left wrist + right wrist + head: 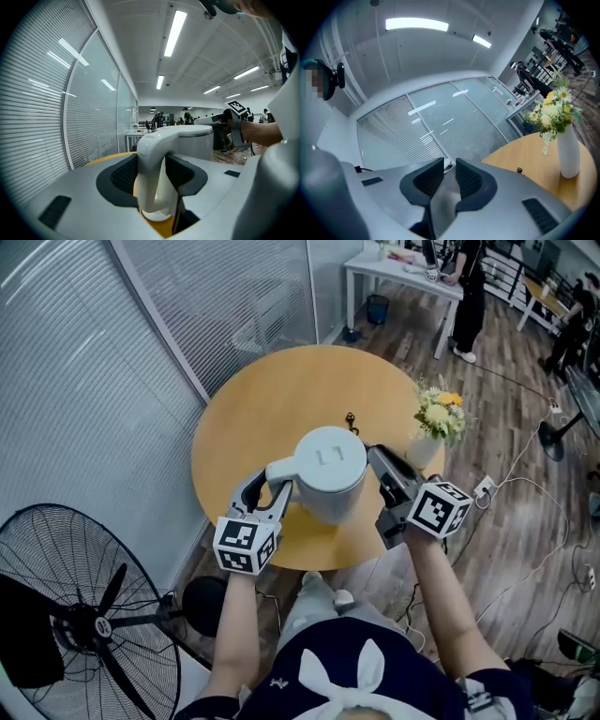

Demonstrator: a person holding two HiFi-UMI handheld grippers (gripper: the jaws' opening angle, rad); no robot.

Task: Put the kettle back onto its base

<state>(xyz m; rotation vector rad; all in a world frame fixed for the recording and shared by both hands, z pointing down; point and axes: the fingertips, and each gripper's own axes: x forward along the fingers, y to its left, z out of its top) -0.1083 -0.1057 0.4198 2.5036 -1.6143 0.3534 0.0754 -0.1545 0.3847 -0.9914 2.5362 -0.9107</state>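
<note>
The white kettle [328, 470] hangs over the near edge of the round yellow table [272, 390]. My left gripper [267, 488] is shut on its curved handle [152, 173], both dark pads pressing on the sides. In the left gripper view the kettle body [199, 140] rises just beyond that handle. My right gripper [380, 470] lies against the kettle's right side. Its pads [449, 176] stand almost together with nothing between them. The tabletop under the kettle is hidden.
A white vase of flowers [429, 442] stands at the table's right edge, close to my right gripper. A small dark object [350, 418] sits on the table beyond the kettle. A floor fan [84, 624] stands near left, and glass walls with blinds behind.
</note>
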